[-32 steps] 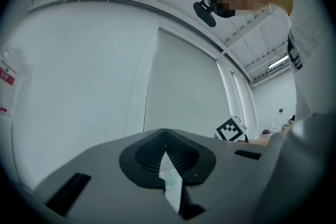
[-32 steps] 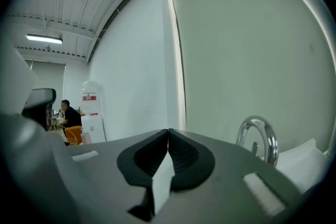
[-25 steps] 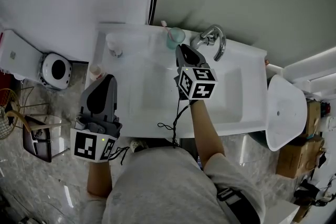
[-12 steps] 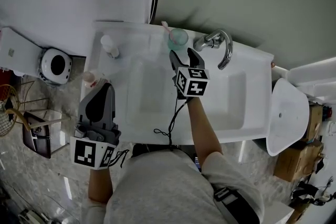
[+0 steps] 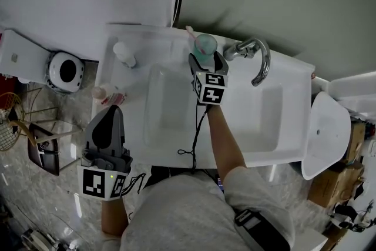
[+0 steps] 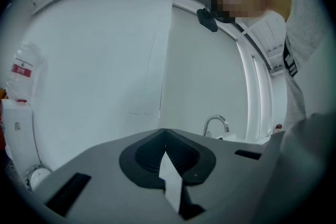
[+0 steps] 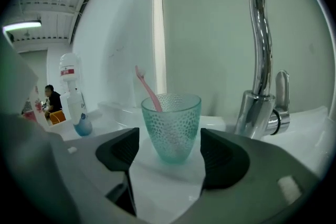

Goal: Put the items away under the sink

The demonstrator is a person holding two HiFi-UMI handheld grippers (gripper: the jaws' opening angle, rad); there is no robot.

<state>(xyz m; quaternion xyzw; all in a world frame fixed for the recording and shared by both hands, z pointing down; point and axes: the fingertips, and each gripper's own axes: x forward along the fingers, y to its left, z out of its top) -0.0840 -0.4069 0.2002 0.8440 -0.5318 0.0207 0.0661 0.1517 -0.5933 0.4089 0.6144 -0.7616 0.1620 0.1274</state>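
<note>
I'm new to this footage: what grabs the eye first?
A teal cup holding a pink toothbrush stands on the back ledge of the sink, beside the chrome faucet. It sits untouched between the jaws of the right hand-held gripper, which have just been opening. The left hand-held gripper is shut, left of the sink.

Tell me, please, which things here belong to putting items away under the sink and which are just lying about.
Belong to the job:
teal cup
pink toothbrush
white bottle
probably the pink bottle

Just there:
faucet
robot vacuum
</note>
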